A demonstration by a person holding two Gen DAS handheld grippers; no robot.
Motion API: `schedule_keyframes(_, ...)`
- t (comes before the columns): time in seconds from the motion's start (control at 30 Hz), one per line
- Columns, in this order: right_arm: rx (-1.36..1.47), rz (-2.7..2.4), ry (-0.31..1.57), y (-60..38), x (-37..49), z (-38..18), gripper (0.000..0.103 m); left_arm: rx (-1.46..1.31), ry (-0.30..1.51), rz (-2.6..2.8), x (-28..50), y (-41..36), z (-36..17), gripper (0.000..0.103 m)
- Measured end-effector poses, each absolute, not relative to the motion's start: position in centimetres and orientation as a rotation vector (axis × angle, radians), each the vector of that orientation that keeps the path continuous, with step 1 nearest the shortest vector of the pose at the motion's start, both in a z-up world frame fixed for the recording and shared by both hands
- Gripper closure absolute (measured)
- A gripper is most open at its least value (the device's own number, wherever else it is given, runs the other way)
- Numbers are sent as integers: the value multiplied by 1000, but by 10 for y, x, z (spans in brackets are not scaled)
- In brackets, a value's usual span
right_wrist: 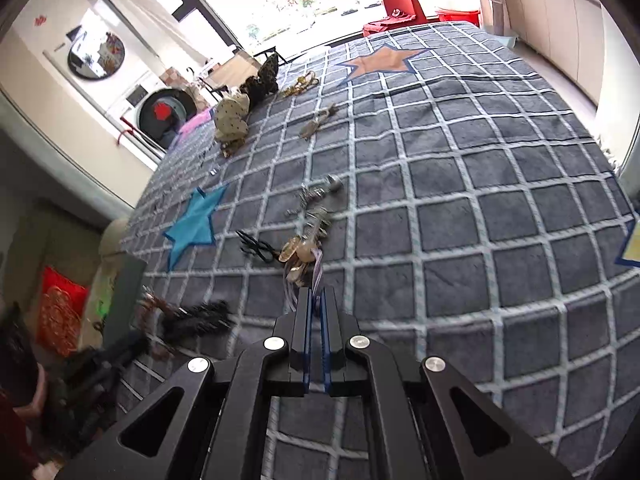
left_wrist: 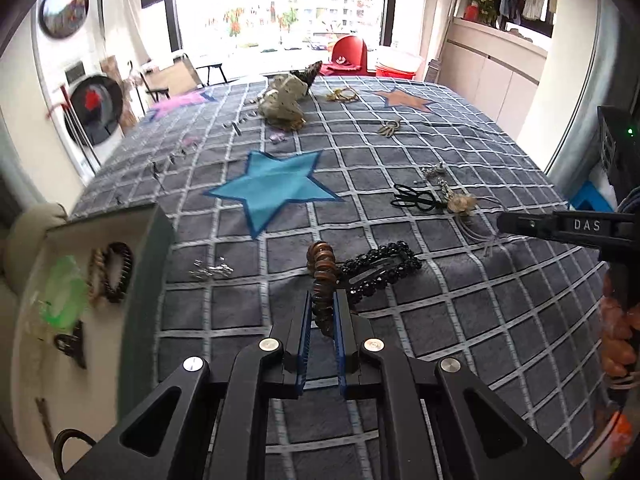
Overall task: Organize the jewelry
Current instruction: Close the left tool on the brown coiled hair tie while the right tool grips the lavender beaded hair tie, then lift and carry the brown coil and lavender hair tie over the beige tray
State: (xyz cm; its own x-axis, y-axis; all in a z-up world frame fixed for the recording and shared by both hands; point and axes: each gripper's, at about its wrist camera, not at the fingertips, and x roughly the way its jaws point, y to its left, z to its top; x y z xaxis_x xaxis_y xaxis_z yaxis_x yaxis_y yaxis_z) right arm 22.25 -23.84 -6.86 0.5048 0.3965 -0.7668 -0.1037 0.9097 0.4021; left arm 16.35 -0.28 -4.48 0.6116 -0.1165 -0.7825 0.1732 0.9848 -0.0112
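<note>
Two hair pieces pinched for sorting

A brown coiled hair clip [left_wrist: 322, 280] is clamped in the left gripper [left_wrist: 323, 312], with the tray [left_wrist: 148, 280] just to its left. Thin cords of a tasselled ornament [right_wrist: 300, 256] are pinched in the right gripper [right_wrist: 316, 300]; they should be lifted slowly, so that neighbouring pieces on the bed [right_wrist: 460, 200] are not dragged.

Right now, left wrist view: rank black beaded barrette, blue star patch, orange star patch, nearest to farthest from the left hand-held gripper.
1. black beaded barrette, just right of the left hand-held gripper, which is shut on a brown spiral hair tie.
2. blue star patch, mid-blanket, ahead and slightly left.
3. orange star patch, far end, right.
</note>
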Motion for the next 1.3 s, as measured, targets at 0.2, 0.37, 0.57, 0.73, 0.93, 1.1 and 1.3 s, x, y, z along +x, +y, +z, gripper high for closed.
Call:
schedule_keyframes(0.2,360,308,1036,-243,226,-79,94,97,870,-139,159,-1,-40,100)
schedule_keyframes(0.37,360,301,1010,-241,230,-76,55,113,869,-144,158,-2,-40,100)
schedule_keyframes(0.57,337,285,1003,-234,237,-75,54,86,884,-150,160,1,-43,100)
schedule_keyframes(0.73,286,263,1006,-224,240,-74,91,48,893,-160,163,6,-41,100)
schedule_keyframes(0.93,251,285,931,-216,229,-51,99,2,889,-176,160,13,-35,100)
schedule_keyframes(1.1,244,311,900,-213,217,-35,99,-33,910,-159,160,20,-38,99)
schedule_keyframes(1.3,231,342,902,-208,199,-33,99,-50,970,-146,160,23,-50,99)
